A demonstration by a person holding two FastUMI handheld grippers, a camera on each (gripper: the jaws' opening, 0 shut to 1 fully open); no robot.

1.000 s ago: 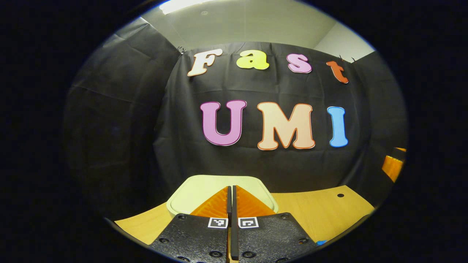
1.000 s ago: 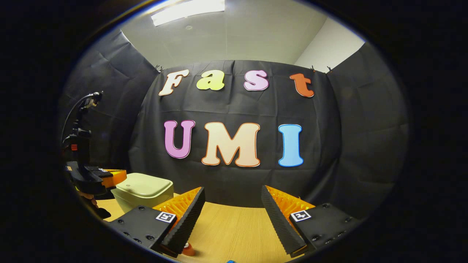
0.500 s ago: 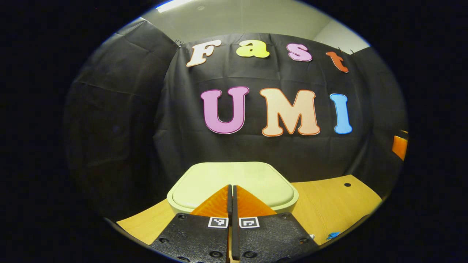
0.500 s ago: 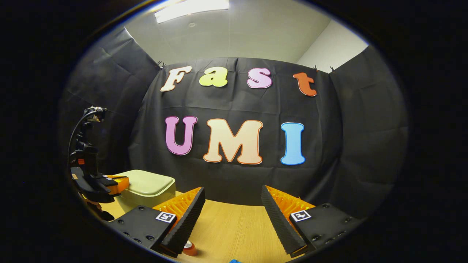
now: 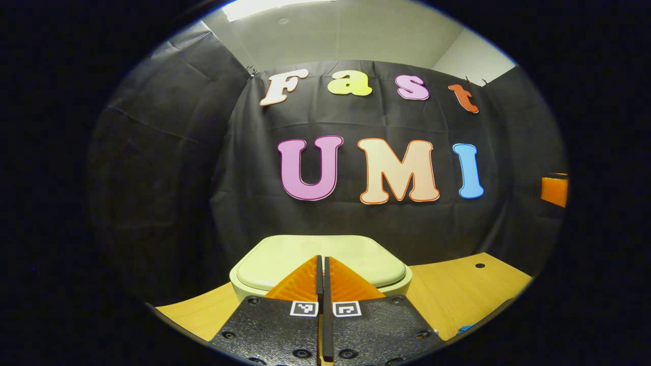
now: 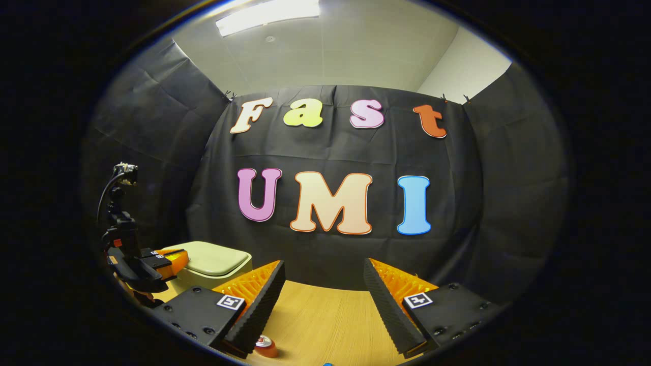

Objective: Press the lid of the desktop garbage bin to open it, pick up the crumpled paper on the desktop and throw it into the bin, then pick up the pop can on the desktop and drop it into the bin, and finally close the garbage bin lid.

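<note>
The pale green desktop bin (image 5: 366, 256) stands on the wooden table with its lid down. My left gripper (image 5: 322, 259) is shut with nothing between its fingers, and its tips are over the lid's near part. In the right gripper view the bin (image 6: 216, 260) is at the left, and the left gripper (image 6: 175, 255) reaches over the lid's edge; whether it touches is unclear. My right gripper (image 6: 324, 278) hangs open and empty above the table. The pop can (image 6: 265, 346), with a red body and silver top, stands below the right gripper's left finger.
The wooden table (image 6: 325, 320) runs up to the black cloth wall behind the bin. A small blue object (image 5: 465, 328) lies at the table's near right edge. A cable hole (image 5: 479, 265) sits in the tabletop right of the bin.
My left gripper has moved forward over the bin's lid, dipped, then risen slightly. The lid stays down. The right gripper has drifted a little, still open.
</note>
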